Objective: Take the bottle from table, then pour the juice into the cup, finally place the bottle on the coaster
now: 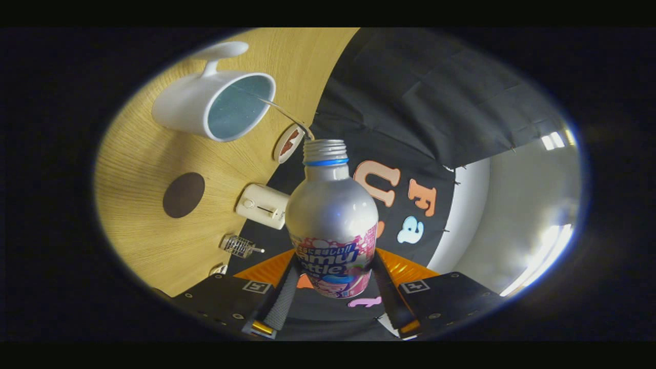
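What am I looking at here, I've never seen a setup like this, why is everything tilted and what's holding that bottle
This is no robot arm. A person holds a two-finger gripper, and a fisheye camera riding on it looks forward along the fingers, so the picture is round and bent. The whole view is tilted because the gripper is tipped over for pouring.

Both fingers press on the sides of a silver bottle with a colourful label. Its cap is off, and a thin stream of liquid runs from its mouth into the white cup.

The cup stands on a light wooden table. Also on it are a dark round coaster, a small cream box with a knob, a small wire thing and an oval piece with a red mark near the bottle's mouth. The black cloth beyond is the booth's wall.
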A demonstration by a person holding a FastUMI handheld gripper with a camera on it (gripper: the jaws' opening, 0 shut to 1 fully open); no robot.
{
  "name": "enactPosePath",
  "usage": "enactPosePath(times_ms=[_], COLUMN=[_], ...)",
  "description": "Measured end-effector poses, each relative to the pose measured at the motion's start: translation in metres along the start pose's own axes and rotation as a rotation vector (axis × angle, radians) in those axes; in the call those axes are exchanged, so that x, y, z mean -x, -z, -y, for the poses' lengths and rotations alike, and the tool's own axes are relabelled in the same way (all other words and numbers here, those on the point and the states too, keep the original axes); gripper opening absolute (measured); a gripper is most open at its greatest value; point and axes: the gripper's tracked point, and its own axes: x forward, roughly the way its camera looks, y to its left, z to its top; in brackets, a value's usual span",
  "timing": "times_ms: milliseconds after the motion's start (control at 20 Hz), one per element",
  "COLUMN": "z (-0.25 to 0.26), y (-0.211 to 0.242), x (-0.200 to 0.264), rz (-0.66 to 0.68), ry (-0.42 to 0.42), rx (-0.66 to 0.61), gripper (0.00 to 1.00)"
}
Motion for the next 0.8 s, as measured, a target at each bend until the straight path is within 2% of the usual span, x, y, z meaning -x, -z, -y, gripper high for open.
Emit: enactPosePath(times_ms=[500, 800], z=[-0.010, -0.032], y=[-0.018, -0.023], x=[-0.004, -0.005], rz=[0.028, 0.034], ry=[-0.009, -0.052], rx=[0.043, 0.009], gripper=[0.76, 0.76])
